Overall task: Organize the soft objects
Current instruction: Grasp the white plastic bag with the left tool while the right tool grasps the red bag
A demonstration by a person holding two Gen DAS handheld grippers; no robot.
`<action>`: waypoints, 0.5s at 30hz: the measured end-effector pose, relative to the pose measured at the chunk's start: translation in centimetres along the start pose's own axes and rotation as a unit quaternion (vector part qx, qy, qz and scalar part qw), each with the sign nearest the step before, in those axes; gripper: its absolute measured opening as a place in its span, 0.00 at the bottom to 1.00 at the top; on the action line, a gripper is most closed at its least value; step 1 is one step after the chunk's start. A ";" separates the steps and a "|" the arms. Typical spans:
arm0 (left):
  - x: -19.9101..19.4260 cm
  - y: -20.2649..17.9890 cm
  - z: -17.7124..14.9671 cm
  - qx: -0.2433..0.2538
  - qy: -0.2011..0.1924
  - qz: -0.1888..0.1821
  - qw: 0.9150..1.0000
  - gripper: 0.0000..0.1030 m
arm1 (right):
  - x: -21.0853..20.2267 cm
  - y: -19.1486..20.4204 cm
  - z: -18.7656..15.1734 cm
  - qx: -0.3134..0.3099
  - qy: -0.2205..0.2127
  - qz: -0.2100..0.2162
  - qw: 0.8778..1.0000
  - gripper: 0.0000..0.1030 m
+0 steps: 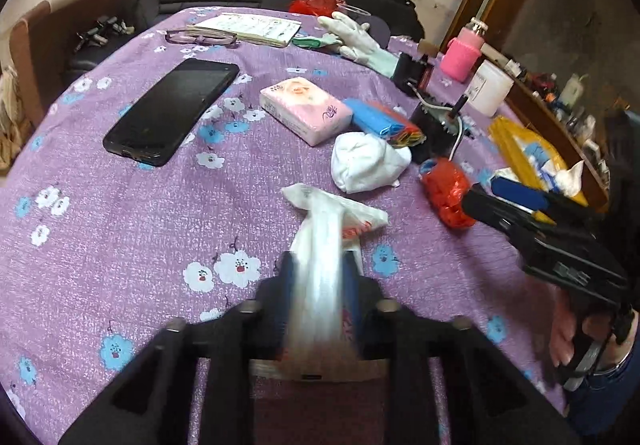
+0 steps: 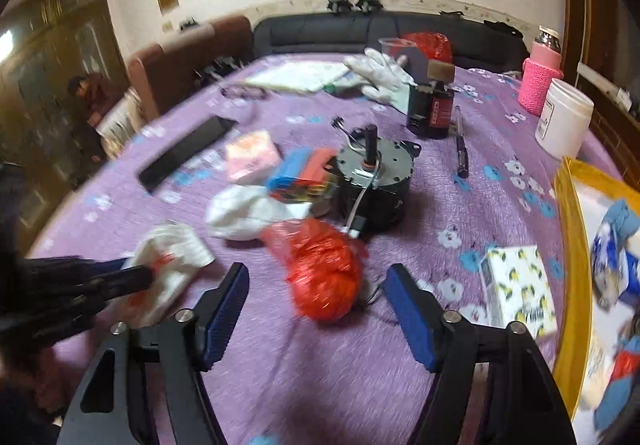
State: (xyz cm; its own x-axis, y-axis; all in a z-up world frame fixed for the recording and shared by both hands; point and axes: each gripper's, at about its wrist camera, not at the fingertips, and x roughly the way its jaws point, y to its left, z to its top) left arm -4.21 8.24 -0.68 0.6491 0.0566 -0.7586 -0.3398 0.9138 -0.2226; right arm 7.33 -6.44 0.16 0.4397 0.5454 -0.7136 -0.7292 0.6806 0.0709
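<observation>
My left gripper (image 1: 320, 269) is shut on a white plastic bag (image 1: 328, 221) with red print, held just above the purple flowered cloth; it also shows in the right wrist view (image 2: 172, 253). My right gripper (image 2: 314, 285) is open, its blue pads either side of a crumpled red plastic bag (image 2: 324, 269), which also shows in the left wrist view (image 1: 448, 189). A white cloth bundle (image 1: 364, 161), a pink tissue pack (image 1: 304, 109) and a blue and red roll (image 1: 384, 121) lie beyond. A yellow bin (image 2: 568, 245) at the right holds soft items.
A black phone (image 1: 172, 109), glasses (image 1: 200, 37), a notebook (image 1: 248, 27), white gloves (image 1: 356, 37), a black motor (image 2: 372, 181), a pen (image 2: 460, 145), a pink bottle (image 2: 540, 77), a white jar (image 2: 564, 121) and a lemon-print tissue pack (image 2: 516, 289) lie on the table.
</observation>
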 end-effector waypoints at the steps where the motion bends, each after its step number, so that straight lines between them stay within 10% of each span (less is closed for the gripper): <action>1: 0.0 -0.3 0.0 0.006 -0.005 0.007 1.000 0.64 | 0.5 -0.1 0.1 0.000 0.006 -0.005 1.000 0.55; 4: 0.5 -0.9 -0.2 0.015 -0.013 0.018 1.000 0.67 | 2.1 -0.5 -0.1 0.009 0.023 0.000 1.000 0.40; 6: 1.4 -0.8 -0.2 0.016 0.004 0.015 1.000 0.26 | 1.9 -0.3 -0.5 0.003 0.010 -0.008 1.000 0.38; 15: -0.8 -2.5 -0.1 0.040 -0.045 -0.042 0.997 0.13 | -3.4 0.1 -2.0 0.026 -0.045 0.043 0.998 0.37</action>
State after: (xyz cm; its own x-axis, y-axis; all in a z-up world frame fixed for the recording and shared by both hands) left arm -3.93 5.88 0.39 0.7324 0.0118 -0.6808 -0.2288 0.9460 -0.2297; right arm 4.68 -9.20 1.25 0.4245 0.6430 -0.6375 -0.7394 0.6525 0.1658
